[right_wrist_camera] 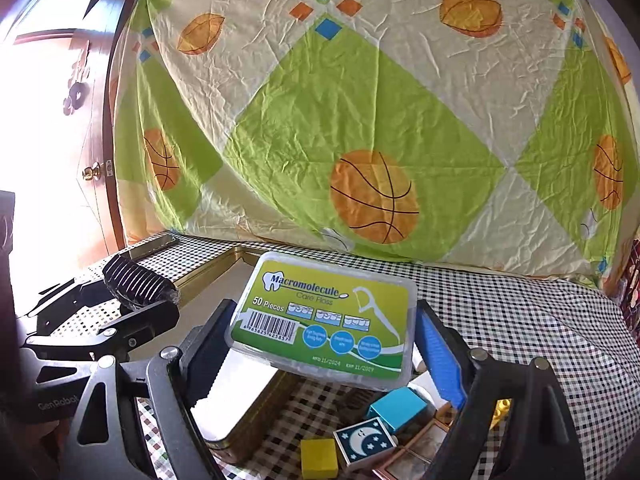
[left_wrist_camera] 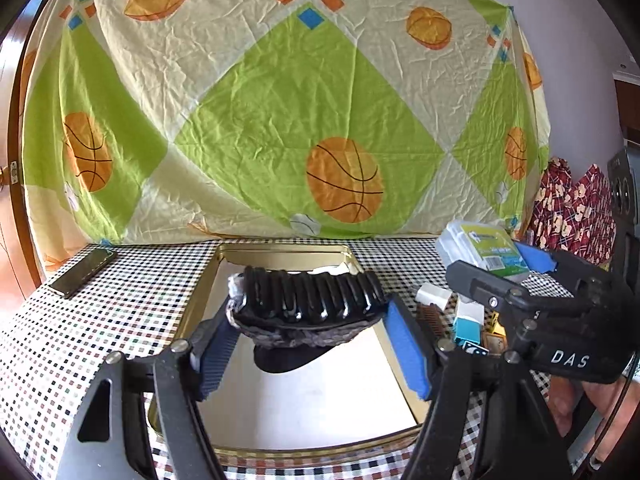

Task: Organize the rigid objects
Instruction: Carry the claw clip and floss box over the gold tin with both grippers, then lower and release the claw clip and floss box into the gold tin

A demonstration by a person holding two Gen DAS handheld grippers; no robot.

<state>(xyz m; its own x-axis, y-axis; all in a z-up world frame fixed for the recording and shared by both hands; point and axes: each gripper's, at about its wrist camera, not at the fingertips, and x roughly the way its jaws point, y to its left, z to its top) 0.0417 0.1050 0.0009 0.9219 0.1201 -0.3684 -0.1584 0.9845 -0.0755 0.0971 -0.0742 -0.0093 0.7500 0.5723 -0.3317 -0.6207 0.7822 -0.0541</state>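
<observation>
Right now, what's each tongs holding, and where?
Left tongs: black ribbed hair clip, gripped at its two ends. Right tongs: floss box, gripped by its short sides.

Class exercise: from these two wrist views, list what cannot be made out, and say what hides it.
- Tray floor: left wrist view, partly covered by the black hair clip in the left gripper.
- Small blocks: right wrist view, partly hidden under the floss box in the right gripper.
- Phone: screen too dark to read.
</observation>
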